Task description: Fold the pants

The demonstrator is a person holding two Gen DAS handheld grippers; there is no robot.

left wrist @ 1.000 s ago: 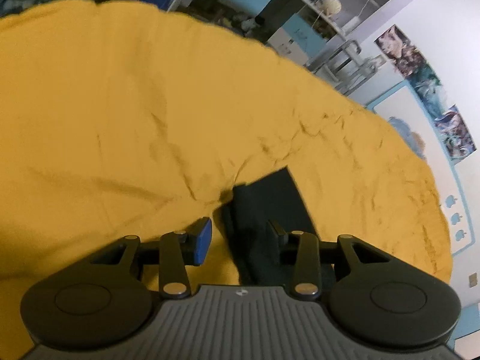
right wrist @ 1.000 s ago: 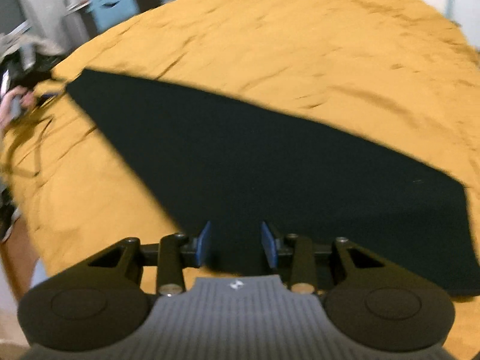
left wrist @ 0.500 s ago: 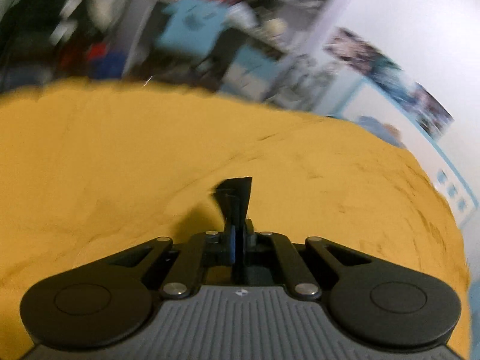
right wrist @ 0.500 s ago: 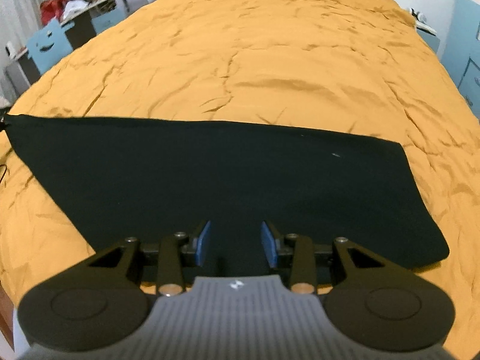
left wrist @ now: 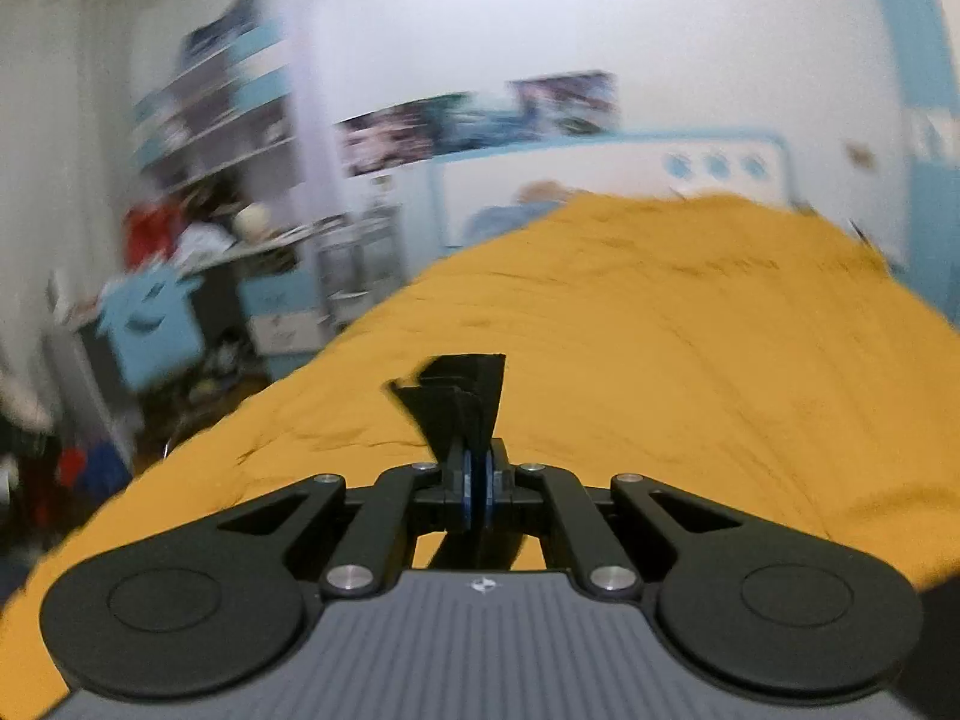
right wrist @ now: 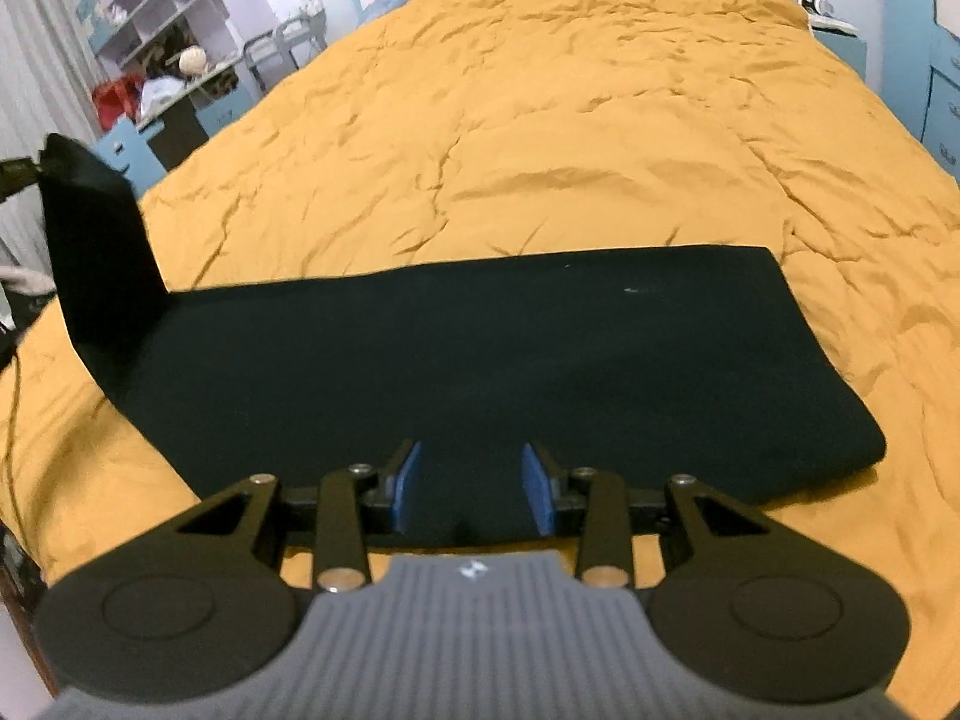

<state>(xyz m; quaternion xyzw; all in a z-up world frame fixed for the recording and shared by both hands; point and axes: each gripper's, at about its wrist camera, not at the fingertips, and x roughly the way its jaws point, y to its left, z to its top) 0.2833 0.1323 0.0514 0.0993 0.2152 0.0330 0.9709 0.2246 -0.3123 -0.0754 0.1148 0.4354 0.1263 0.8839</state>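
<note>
— Across the lower middle of the right wrist frame: black pants (right wrist: 480, 354), folded lengthwise into one long band on the orange bedspread (right wrist: 570, 120). Long axis running left to right, nearly level.

— And the ends?

— Right end flat, rounded at the lower corner, close to the frame's right side. Left end lifted off the bed, rising steeply toward the upper left edge, pulled taut there.

— Held by what?

— Left gripper (left wrist: 478, 483), clamped tight on the cloth. Seen in the left wrist frame at center: blue pads (left wrist: 465, 489) pressed together, a bunched black corner (left wrist: 462, 399) fanning upward out of them.

— Right gripper?

— Right gripper (right wrist: 471, 486) released, jaws spread wide, nothing between them, low in the frame over the near edge of the pants. Touching the cloth or not: cannot tell.

— Any writing or labels?

— None readable. Small white emblem on each gripper's grey ribbed body. Posters (left wrist: 480, 120) on the far wall too blurred to read.

— Look of the garment?

— Plain matte black, smooth, scarcely wrinkled, a few pale lint specks near the upper right. Bedspread heavily creased around it.
</note>
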